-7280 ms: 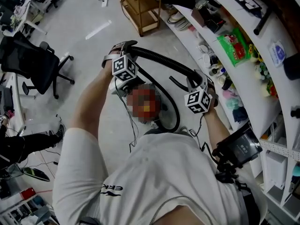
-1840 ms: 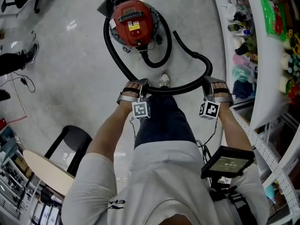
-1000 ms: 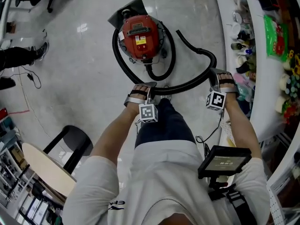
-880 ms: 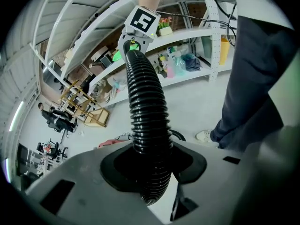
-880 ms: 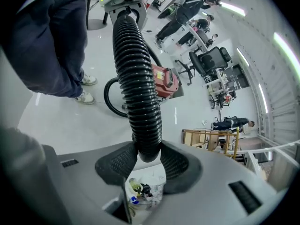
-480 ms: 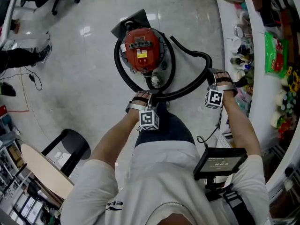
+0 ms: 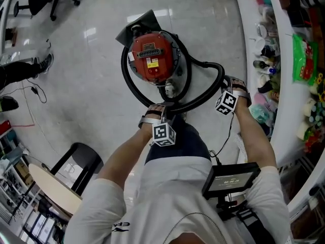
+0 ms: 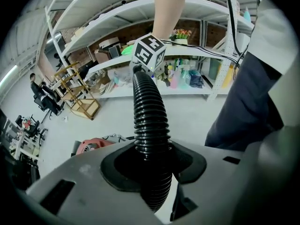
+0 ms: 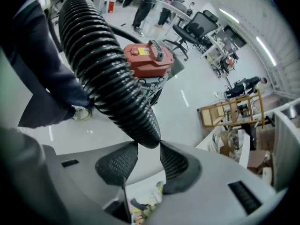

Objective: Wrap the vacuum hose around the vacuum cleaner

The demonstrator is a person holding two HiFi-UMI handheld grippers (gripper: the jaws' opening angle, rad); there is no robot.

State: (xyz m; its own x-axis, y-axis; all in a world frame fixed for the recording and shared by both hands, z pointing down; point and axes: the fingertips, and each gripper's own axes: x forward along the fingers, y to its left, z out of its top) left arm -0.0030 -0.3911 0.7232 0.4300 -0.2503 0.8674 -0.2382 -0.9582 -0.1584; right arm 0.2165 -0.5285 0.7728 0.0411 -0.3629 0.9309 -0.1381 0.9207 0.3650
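Observation:
A red canister vacuum cleaner [image 7: 152, 59] stands on the pale floor ahead of me. Its black ribbed hose [image 7: 199, 99] curls round the canister's left side, passes under it, then arcs up on the right and back to the body. My left gripper [image 7: 158, 109] is shut on the hose just below the canister; in the left gripper view the hose [image 8: 149, 121] runs up between the pads [image 8: 190, 165]. My right gripper [image 7: 224, 87] is shut on the hose at the right-hand bend. In the right gripper view the hose [image 9: 105, 71] is pinched at the pad tips [image 9: 171, 161], with the vacuum cleaner [image 9: 147, 56] beyond.
White shelves [image 7: 284, 60] full of goods line the right side. A black stool [image 7: 76, 159] and a round table [image 7: 48, 187] stand at lower left. A person's shoe [image 7: 43, 64] and cables lie at the left. A wooden cart [image 9: 234, 111] stands further off.
My right gripper has swung in toward the canister and lower, pulling the hose's right-hand bend tight against the vacuum. The left gripper has shifted a little and rolled, still holding the hose.

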